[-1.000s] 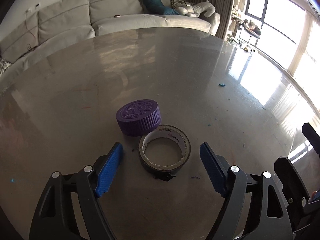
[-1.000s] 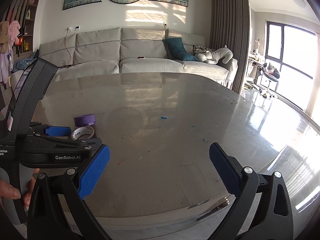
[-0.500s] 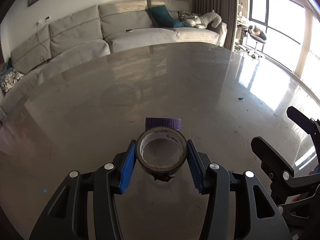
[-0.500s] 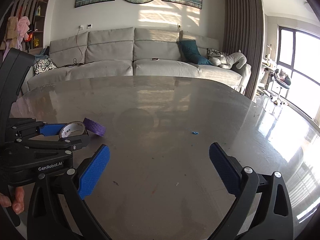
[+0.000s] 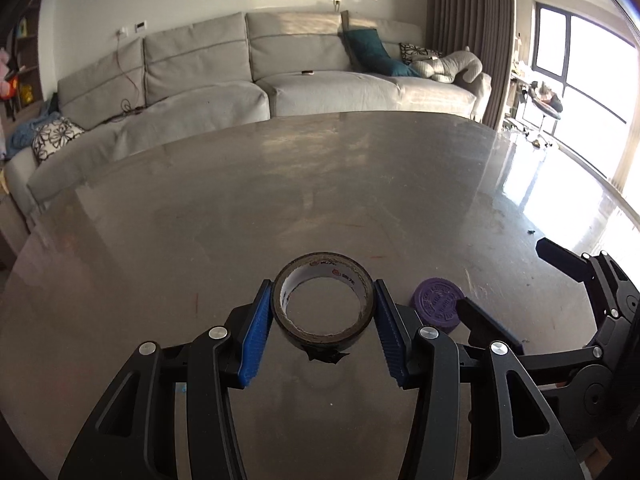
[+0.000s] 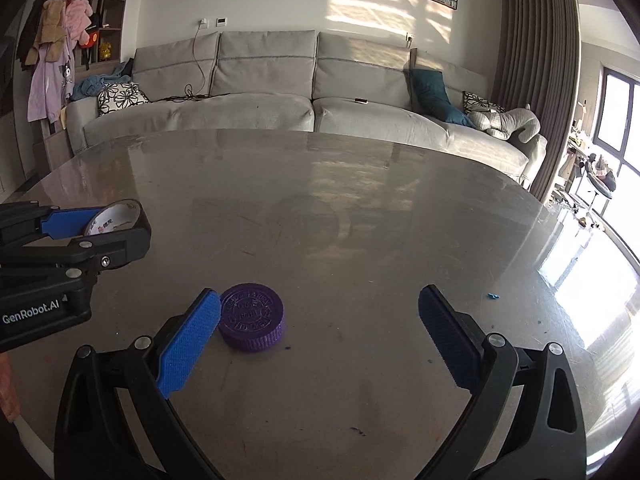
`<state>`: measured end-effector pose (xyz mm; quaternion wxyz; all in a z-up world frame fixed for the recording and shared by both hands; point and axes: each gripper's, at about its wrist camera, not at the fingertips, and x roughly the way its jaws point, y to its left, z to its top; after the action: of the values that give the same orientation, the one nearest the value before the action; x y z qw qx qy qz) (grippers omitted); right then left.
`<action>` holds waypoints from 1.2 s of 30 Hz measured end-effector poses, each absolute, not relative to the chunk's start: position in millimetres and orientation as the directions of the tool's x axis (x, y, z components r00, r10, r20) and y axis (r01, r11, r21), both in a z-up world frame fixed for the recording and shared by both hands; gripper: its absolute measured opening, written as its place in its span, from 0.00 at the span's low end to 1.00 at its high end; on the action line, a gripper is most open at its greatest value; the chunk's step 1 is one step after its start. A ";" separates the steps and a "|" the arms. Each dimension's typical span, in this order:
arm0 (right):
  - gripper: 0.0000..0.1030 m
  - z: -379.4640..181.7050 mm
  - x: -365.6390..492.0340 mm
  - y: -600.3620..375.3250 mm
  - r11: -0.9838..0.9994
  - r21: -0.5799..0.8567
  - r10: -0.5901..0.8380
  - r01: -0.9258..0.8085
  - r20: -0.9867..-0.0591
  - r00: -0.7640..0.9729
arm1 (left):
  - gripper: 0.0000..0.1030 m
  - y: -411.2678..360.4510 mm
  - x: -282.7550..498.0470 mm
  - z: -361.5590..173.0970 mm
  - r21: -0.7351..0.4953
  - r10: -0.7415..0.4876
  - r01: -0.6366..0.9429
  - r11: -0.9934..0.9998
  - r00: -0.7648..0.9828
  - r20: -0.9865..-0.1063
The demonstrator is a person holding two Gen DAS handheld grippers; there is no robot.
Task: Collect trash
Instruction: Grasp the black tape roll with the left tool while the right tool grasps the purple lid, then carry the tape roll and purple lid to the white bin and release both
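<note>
My left gripper (image 5: pixel 323 312) is shut on a roll of dark tape (image 5: pixel 323 344) and holds it above the grey table (image 5: pixel 280 200). The tape roll also shows in the right wrist view (image 6: pixel 114 220), between the left gripper's blue pads. A purple ribbed cap (image 6: pixel 252 322) lies flat on the table; it also shows in the left wrist view (image 5: pixel 438 310). My right gripper (image 6: pixel 320 328) is open around the cap, with its left pad (image 6: pixel 188 346) right beside the cap.
A small blue scrap (image 6: pixel 493 296) lies on the table at the right. A grey sofa (image 6: pixel 260 112) stands behind the table's far edge. Bright windows (image 5: pixel 588 92) are at the right.
The left gripper shut on the tape roll and lifted it off the table, away from the cap. The right gripper moved left and down to the purple cap, still open.
</note>
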<state>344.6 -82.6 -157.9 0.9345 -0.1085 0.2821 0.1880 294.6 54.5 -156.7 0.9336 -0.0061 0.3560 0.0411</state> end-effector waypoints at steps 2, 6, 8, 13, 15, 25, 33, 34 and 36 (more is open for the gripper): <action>0.96 -160.1 345.5 -69.7 0.900 -0.110 0.287 -0.422 -0.578 0.764 | 0.47 60.8 292.3 -156.0 0.017 0.076 -0.087 0.996 0.747 -0.661; 0.96 -167.0 350.1 -52.1 0.897 -0.143 0.248 -0.418 -0.622 0.743 | 0.47 71.9 291.0 -156.1 0.014 0.080 -0.094 0.995 0.743 -0.664; 0.95 -171.3 353.5 -51.5 0.899 -0.144 0.232 -0.415 -0.647 0.727 | 0.47 77.5 291.5 -154.2 0.012 0.081 -0.098 0.995 0.745 -0.662; 0.50 -182.8 366.0 -53.4 0.903 -0.058 0.258 -0.426 -0.721 0.643 | 0.47 85.9 288.2 -150.6 -0.002 0.080 -0.108 0.994 0.748 -0.658; 0.46 -182.1 365.1 -53.4 0.907 -0.049 0.257 -0.417 -0.721 0.644 | 0.47 87.6 286.9 -148.7 -0.001 0.081 -0.109 0.994 0.752 -0.654; 0.46 -134.8 306.3 -66.3 0.923 -0.081 0.260 -0.375 -0.587 0.767 | 0.47 76.1 271.7 -138.0 -0.014 0.033 -0.054 0.998 0.776 -0.630; 0.46 -101.4 251.8 -92.7 0.949 -0.096 0.212 -0.301 -0.513 0.832 | 0.47 51.8 249.6 -133.8 -0.001 -0.035 0.044 0.999 0.786 -0.617; 0.46 -99.2 245.3 -97.2 0.952 -0.094 0.206 -0.291 -0.506 0.838 | 0.47 46.7 245.8 -134.6 0.006 -0.044 0.061 0.998 0.785 -0.617; 0.46 -96.5 233.3 -105.0 0.960 -0.091 0.186 -0.266 -0.502 0.845 | 0.47 36.5 237.1 -134.7 0.016 -0.068 0.098 0.995 0.786 -0.615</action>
<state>233.3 -105.0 -96.5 0.9572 -0.0786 0.2524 0.1181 237.1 36.5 -134.7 0.9446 0.0234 0.3243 -0.0440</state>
